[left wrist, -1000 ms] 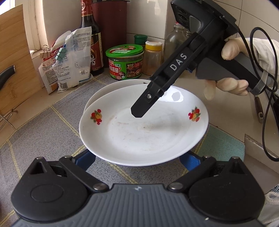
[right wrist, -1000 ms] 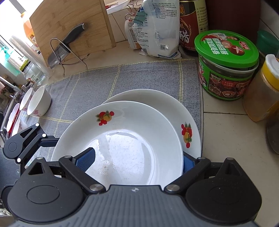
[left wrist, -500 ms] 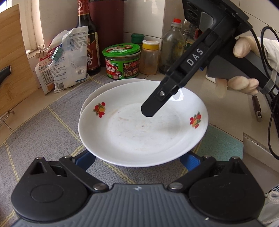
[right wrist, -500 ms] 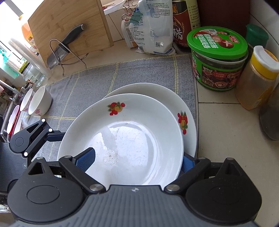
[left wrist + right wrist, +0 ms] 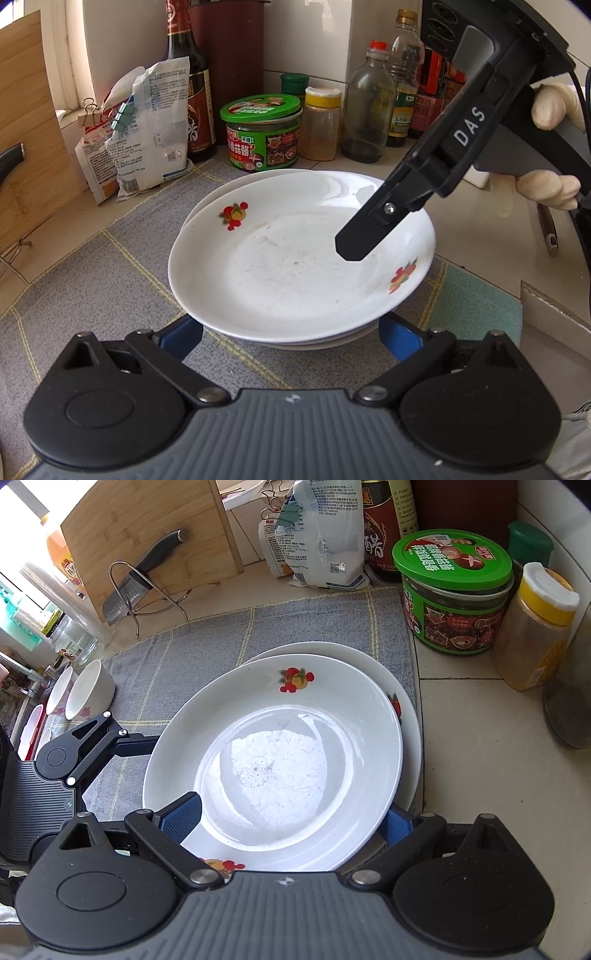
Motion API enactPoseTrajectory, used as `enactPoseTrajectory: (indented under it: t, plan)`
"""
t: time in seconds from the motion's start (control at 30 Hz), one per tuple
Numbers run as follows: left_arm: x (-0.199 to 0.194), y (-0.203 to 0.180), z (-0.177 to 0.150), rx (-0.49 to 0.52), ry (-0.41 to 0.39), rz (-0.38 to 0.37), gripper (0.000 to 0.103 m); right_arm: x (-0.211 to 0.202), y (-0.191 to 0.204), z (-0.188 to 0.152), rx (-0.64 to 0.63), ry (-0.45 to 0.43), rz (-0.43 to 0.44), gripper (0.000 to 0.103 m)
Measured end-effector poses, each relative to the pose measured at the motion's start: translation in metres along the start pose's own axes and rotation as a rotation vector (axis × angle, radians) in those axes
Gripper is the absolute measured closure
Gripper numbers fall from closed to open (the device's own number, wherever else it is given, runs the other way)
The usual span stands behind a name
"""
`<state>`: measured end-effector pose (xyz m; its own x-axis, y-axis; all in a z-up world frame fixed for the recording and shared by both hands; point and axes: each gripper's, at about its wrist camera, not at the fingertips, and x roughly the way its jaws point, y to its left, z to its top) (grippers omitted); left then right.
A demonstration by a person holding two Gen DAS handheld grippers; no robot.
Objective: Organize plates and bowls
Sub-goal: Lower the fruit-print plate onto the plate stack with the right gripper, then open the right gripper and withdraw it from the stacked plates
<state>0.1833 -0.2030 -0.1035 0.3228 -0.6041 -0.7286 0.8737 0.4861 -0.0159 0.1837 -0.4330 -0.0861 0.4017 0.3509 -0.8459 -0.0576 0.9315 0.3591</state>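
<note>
White porcelain filled both views: the top plate (image 5: 295,266) sat almost squarely on the lower plate (image 5: 408,716), whose rim showed only along the far and right edges, both resting on the grey mat (image 5: 92,280) near the green-lidded jar (image 5: 263,131). The stacking step looked nearly finished; the upper plate still seemed offset toward the near-left. The left gripper (image 5: 291,334) stood wide, its blue pads either side of the stack's near rim, not visibly pinching it. The right gripper (image 5: 291,821) was also spread wide across the opposite rim, one pad above the dish and the other beside it, holding nothing that I could make out. From the left view its finger hung over the plate's bowl. Next, I judged, a gentle nudge to centre the plate, then a clean withdrawal toward the small bowls (image 5: 88,690) by the sink. Being round, the plates had no long axis; both faced upward, lying flat
</note>
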Motion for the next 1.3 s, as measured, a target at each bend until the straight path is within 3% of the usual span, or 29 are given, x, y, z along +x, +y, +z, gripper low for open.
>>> enactPoseTrajectory:
  t: [0.9, 1.1, 1.3]
  plan:
    - [-0.001, 0.001, 0.002, -0.017, -0.008, 0.009, 0.003, 0.002, 0.008, 0.000, 0.017, 0.039, -0.034, 0.003]
    - [-0.003, -0.001, 0.002, 0.020, -0.018, 0.013, 0.003, -0.001, 0.011, -0.002, 0.030, 0.046, -0.050, 0.003]
    - [-0.007, -0.021, 0.007, 0.138, -0.067, 0.014, 0.003, -0.004, 0.013, -0.005, 0.038, 0.046, -0.067, 0.003]
